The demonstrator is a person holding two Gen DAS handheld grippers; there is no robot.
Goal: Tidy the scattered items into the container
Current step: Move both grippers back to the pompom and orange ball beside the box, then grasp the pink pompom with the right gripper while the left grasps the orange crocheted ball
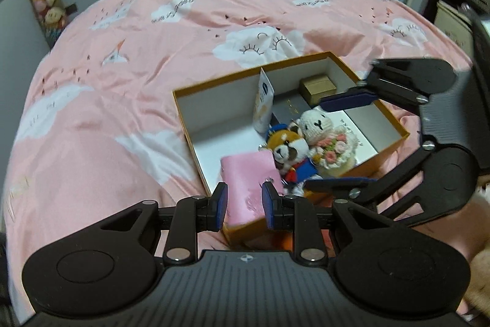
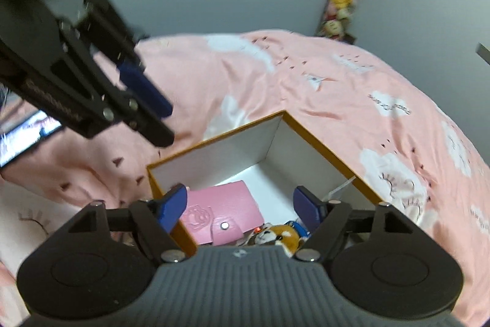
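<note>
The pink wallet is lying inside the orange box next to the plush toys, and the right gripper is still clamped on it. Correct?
Not quite. The right gripper is open, its pads off the pink wallet, as the right wrist view shows. The wallet does lie in the orange box beside the plush toys.

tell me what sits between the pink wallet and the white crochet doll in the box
The brown plush dog in a blue cap, touching both the pink wallet and the white crochet doll; the left wrist view shows it.

Script words sit on the white clouds of the pink bedspread (image 1: 153, 81) and dark print on a card (image 1: 356, 131) in the box (image 1: 395, 140), all too small or blurred to read.
</note>
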